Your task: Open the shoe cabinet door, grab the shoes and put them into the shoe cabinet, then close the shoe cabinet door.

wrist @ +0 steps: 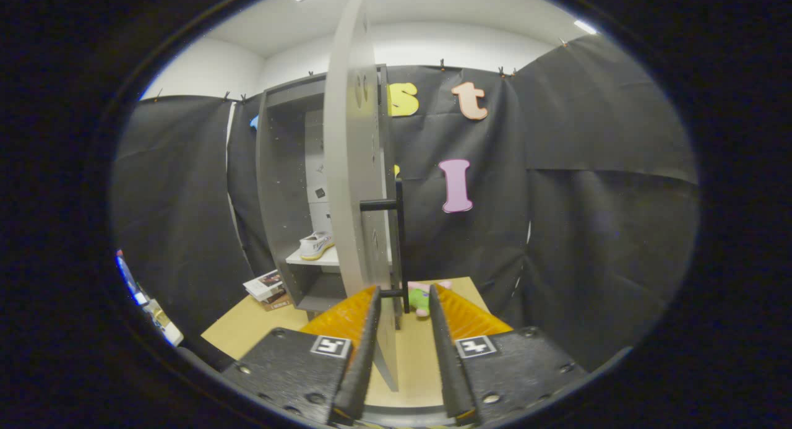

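So the hand-held gripper [402, 299] was open, its fingers straddling the edge of the grey cabinet door [356, 169], which stood swung out toward the camera. The black bar handle [399, 243] sat just ahead between the fingers, not pinched. A white sneaker [316, 244] rested on the shelf inside the grey shoe cabinet [281, 187]. Some magazines [267, 288] lay on the wooden worktop [247, 330] beside it.

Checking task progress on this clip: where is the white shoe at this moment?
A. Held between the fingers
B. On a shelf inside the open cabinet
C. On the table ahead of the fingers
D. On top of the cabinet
B: the white shoe rests on a shelf inside the shoe cabinet, whose door stands open, while the gripper has its fingers apart around the door's edge near the handle.
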`<action>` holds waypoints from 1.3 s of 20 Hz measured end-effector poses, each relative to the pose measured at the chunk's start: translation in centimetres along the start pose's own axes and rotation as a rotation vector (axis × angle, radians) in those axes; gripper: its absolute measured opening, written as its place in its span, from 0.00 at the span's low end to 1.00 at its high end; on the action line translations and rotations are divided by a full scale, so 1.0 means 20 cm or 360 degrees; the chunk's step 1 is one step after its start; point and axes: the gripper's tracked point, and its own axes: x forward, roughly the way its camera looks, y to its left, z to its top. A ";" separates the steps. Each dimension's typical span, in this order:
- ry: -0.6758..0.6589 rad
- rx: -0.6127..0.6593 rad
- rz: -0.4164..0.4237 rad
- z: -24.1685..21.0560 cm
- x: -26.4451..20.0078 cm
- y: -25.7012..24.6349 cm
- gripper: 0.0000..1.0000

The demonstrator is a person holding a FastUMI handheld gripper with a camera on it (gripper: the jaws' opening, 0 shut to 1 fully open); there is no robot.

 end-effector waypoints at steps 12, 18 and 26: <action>0.0142 -0.0003 0.0002 -0.28 -0.10 0.19 1.00; 0.0368 -0.0029 0.0230 -0.58 -0.06 0.44 1.00; 0.0676 -0.0033 0.0331 -0.90 0.01 0.59 1.00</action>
